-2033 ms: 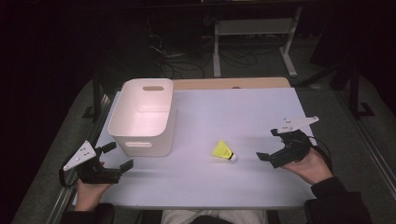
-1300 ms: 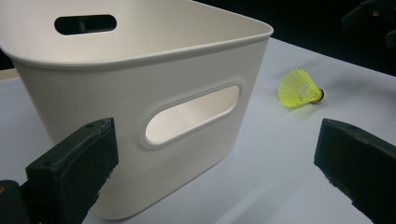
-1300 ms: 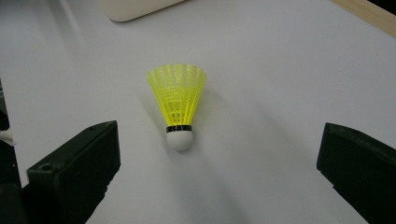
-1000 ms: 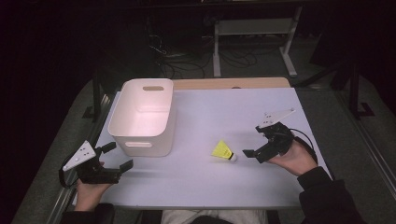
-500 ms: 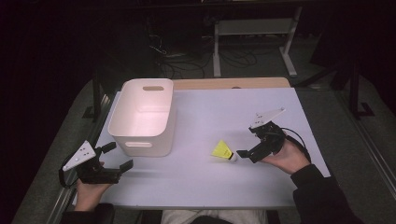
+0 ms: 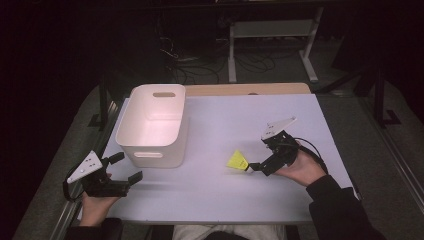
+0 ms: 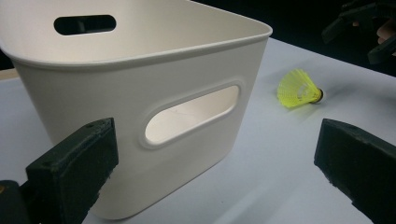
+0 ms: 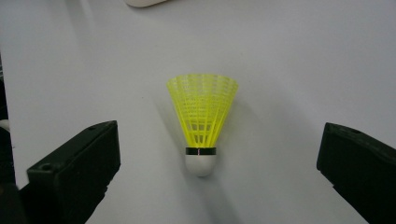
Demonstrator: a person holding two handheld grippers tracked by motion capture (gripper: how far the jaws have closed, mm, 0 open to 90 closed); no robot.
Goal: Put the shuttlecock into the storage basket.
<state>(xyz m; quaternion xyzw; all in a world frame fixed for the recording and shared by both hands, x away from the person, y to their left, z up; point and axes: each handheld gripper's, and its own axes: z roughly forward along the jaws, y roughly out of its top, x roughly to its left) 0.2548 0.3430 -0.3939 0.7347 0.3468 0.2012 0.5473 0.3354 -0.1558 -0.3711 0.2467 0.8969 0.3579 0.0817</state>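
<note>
Evidently, the right tongs are brought low over the surface with the jaws spread wide so that the shuttlecock can be taken between them; in the right gripper view the shuttlecock is framed centrally between the two black jaws, its cork end turned toward the tongs, and nothing is yet gripped. This alignment is judged to be preparation for a closing grasp across the cork or the lower skirt. The left tongs are held apart, also released and empty, just in front of the white bin near the left edge of the surface, probably kept in reserve so that the bin can be steadied or simply left out of the way. The shuttlecock is found lying on its side on the pale surface, to the right of the bin and clear of it, just beyond the tips of the right tongs. It is seen as a bright yellow plastic skirt of fine mesh ribs flaring to an open rim, joined by a thin dark band to a rounded white cork. In the left gripper view the bin is shown with an oval handle slot, and the shuttlecock lies beyond it to the right.
</note>
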